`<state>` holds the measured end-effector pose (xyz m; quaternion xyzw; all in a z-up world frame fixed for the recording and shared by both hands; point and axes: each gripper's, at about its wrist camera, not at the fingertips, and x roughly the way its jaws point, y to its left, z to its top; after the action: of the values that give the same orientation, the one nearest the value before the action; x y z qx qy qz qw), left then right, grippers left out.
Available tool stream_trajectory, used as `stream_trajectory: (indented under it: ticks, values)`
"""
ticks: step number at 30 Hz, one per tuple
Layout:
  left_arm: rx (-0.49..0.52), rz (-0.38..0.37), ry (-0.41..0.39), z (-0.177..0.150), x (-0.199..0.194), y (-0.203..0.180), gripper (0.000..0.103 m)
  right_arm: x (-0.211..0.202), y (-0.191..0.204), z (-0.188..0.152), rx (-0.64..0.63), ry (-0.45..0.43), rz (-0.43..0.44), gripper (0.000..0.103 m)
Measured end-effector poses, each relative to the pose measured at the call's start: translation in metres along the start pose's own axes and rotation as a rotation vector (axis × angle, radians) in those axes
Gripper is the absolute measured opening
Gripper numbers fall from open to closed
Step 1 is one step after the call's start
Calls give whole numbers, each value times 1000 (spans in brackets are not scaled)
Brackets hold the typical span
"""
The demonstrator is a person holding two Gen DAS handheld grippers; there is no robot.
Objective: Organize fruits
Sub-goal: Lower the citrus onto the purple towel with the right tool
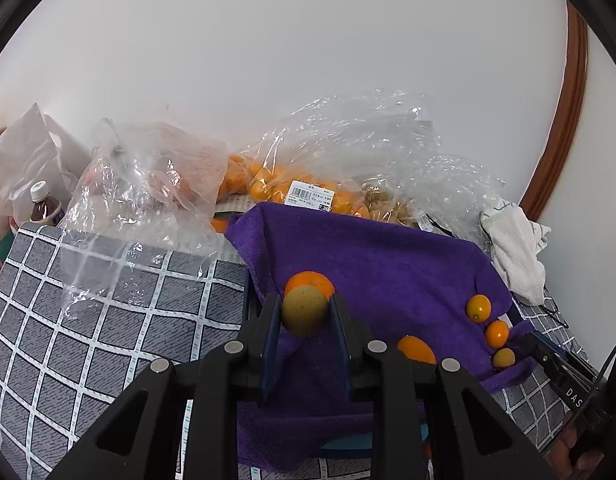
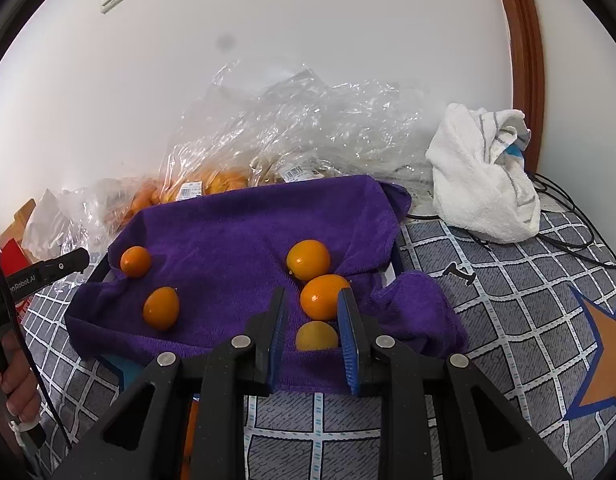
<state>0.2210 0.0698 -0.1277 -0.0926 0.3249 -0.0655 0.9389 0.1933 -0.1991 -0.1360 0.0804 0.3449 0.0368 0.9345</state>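
My left gripper (image 1: 305, 300) is shut on a yellow-green kumquat (image 1: 305, 311) and holds it above a purple towel (image 1: 387, 264). Just behind it lies an orange fruit (image 1: 309, 280). Several more kumquats rest on the towel, among them an orange one (image 2: 323, 296) and a yellow one (image 2: 316, 336) seen through my right gripper (image 2: 311, 292). Its jaws are drawn in narrow and pinch nothing; both fruits lie on the cloth below. Two others (image 2: 136, 262) (image 2: 161, 307) sit at the towel's left.
Clear plastic bags (image 2: 292, 128) with more orange fruit stand behind the towel against the wall. A crumpled white cloth (image 2: 483, 176) and black cables (image 2: 567, 216) lie at the right. A drink bottle (image 1: 44, 206) stands far left. A checked tablecloth (image 2: 507, 300) covers the table.
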Motion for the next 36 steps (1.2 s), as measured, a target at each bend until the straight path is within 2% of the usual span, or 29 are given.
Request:
stream_trajectory:
  ticks: [13, 26, 33, 36]
  values:
    - [16, -11, 27, -2, 5, -4, 24, 5, 6, -2, -31, 40, 3, 25]
    - [-71, -32, 47, 0, 8, 13, 24, 3, 10, -2, -63, 43, 15, 24]
    - [-73, -114, 62, -2, 9, 9, 24, 2, 10, -2, -62, 46, 16, 24]
    - [-41, -159, 110, -7, 15, -2, 24, -2, 7, -1, -48, 33, 21, 25]
